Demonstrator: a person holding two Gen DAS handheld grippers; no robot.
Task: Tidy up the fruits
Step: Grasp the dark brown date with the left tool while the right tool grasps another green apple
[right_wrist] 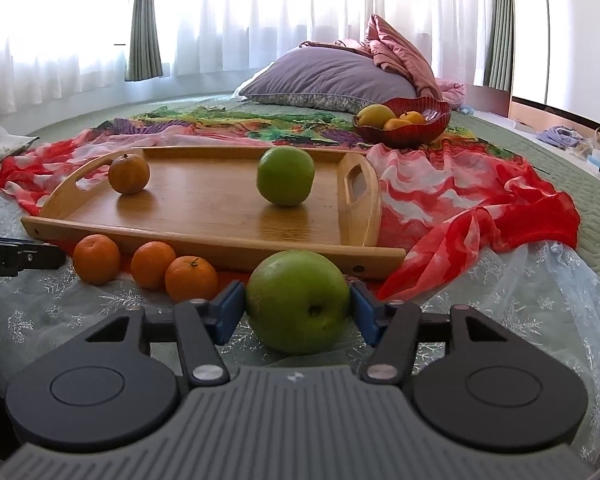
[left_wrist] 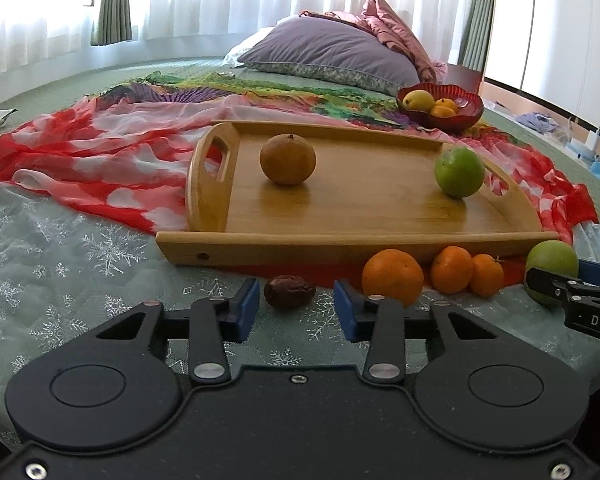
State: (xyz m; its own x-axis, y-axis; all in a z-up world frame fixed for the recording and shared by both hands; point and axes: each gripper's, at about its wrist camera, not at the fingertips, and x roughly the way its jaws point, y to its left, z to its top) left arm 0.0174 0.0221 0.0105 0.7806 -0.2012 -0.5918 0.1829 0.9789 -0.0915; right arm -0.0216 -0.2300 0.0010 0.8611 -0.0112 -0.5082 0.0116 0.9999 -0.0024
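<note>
Looking along the left tongs [left_wrist: 296, 312], the blue pads stand apart with a dark brown date [left_wrist: 289, 291] on the bed cover just beyond and between them, untouched; these tongs are released. Behind the date lies the wooden tray [left_wrist: 356, 238], carrying a brownish orange fruit [left_wrist: 287, 159] near its left handle and a green apple [left_wrist: 459, 172] near its right handle. Along the tray's near rail sit a large orange [left_wrist: 393, 277] and two small mandarins [left_wrist: 451, 269]. A red bowl [left_wrist: 439, 109] of fruit stands beyond the tray's far right corner.

Along the right tongs [right_wrist: 297, 312], both blue pads press the sides of a big green apple [right_wrist: 296, 300], which rests on the bed cover just before the tray's [right_wrist: 204, 236] near rail; these tongs are clenched on it. Three orange fruits [right_wrist: 152, 264] line that rail to the apple's left.
</note>
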